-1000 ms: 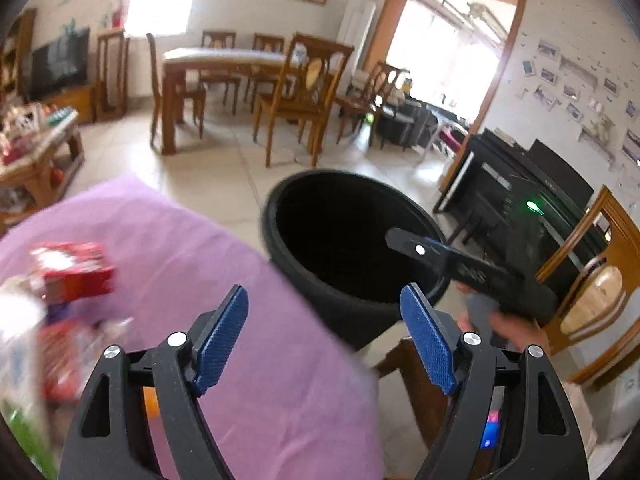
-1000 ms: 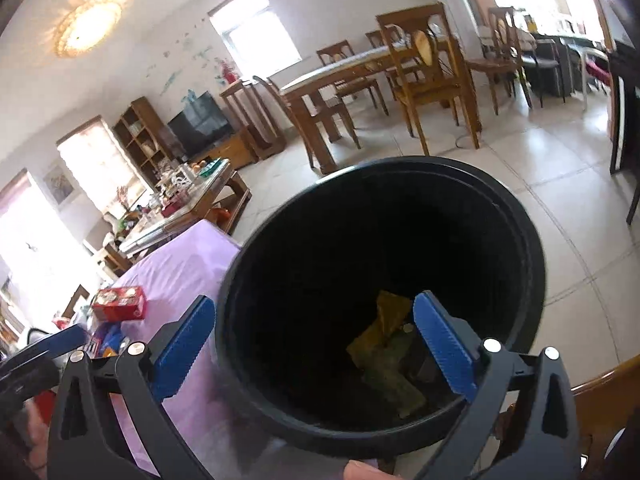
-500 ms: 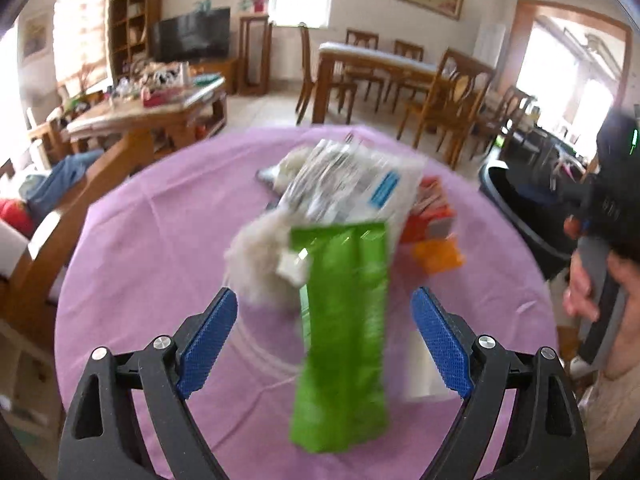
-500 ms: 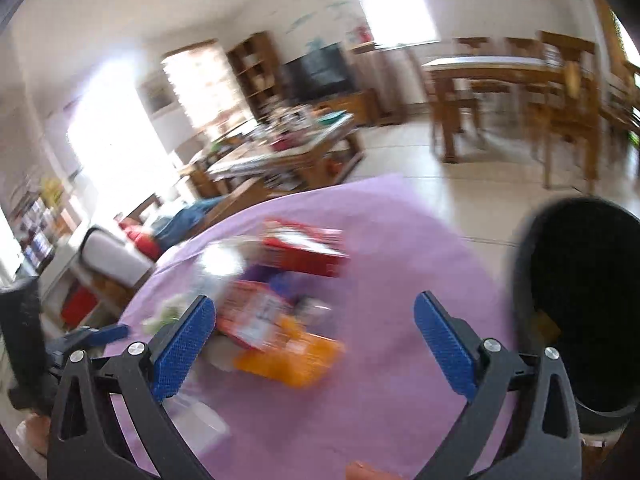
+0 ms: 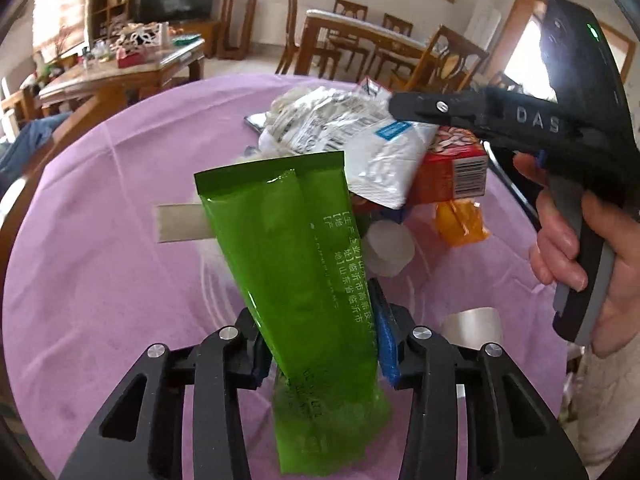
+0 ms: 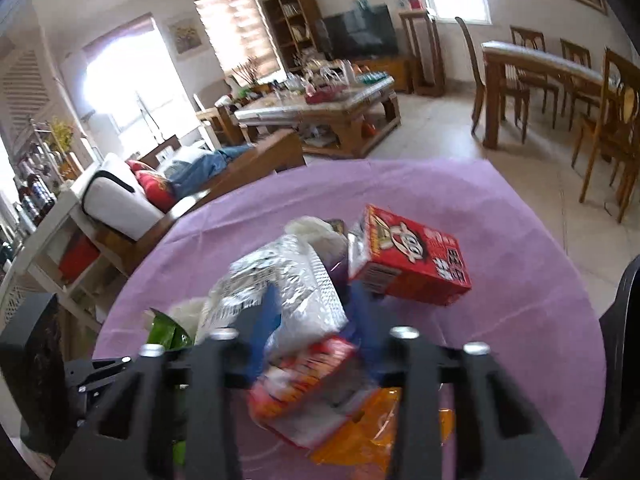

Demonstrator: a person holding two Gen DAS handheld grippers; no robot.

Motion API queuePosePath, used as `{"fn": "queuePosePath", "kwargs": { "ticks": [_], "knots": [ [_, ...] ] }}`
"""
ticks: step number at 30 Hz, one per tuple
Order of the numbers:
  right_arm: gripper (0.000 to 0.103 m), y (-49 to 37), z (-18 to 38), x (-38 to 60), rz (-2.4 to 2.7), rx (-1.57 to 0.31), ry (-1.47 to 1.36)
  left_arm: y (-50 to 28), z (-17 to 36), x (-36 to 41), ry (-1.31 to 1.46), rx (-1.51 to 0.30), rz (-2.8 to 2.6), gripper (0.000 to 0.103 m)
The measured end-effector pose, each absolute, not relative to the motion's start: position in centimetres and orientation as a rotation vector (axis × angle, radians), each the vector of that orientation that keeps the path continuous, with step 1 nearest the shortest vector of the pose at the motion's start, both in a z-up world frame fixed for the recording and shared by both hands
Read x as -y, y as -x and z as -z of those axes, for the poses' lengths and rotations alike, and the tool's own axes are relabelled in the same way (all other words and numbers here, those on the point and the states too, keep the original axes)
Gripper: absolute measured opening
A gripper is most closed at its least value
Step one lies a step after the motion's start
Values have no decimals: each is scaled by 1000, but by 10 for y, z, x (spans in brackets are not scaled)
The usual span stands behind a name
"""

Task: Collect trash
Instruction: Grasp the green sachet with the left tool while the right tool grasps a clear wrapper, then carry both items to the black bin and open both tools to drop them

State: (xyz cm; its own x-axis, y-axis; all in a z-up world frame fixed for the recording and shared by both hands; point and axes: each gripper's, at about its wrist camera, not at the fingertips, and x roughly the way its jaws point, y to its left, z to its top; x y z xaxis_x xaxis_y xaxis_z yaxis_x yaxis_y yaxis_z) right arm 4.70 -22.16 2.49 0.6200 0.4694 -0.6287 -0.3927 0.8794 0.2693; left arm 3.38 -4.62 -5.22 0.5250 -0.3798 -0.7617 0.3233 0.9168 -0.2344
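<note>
Grip check first: left gripper (image 5: 320,344) has just been closing and now pinches the green pouch (image 5: 296,264) low on its body, w/ most of the pouch sticking up past the pads, so it's top-heavy and will likely flop. Right gripper (image 6: 312,340) has also just been closing, and its blue pads sit against the crinkled silver-white wrapper (image 6: 296,300); view is blurred there, so can't tell how firm the bite is, or whether the red-printed packet (image 6: 300,384) below is caught too. Both pieces are at the trash pile on the purple tablecloth (image 5: 104,184), beside the red carton (image 6: 412,264) and the orange wrapper (image 5: 460,220). Bin not in view now. To do it well, imo: lift straight up and slow, so loose bits like the white cup (image 5: 388,248) and the cardboard strip (image 5: 180,222) don't get dragged off the edge. Keep the two grippers apart while rising, since they're close over the same pile. If the foil slips, re-grip deeper rather than squeeze a corner. Carry both over the bin before letting go.
</note>
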Motion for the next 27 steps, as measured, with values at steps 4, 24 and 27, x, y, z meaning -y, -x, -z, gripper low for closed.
{"fn": "queuePosePath", "kwargs": {
  "ticks": [4, 24, 27],
  "knots": [
    [7, -38, -38, 219, -570, -721, -166, -26, 48, 34, 109, -890, 437, 38],
    [4, 31, -118, 315, -422, -409, -202, -10, -18, 76, 129, -734, 556, 38],
    [4, 37, -118, 353, -350, -388, -229, -15, -27, 117, 107, -724, 630, 38]
  ]
}}
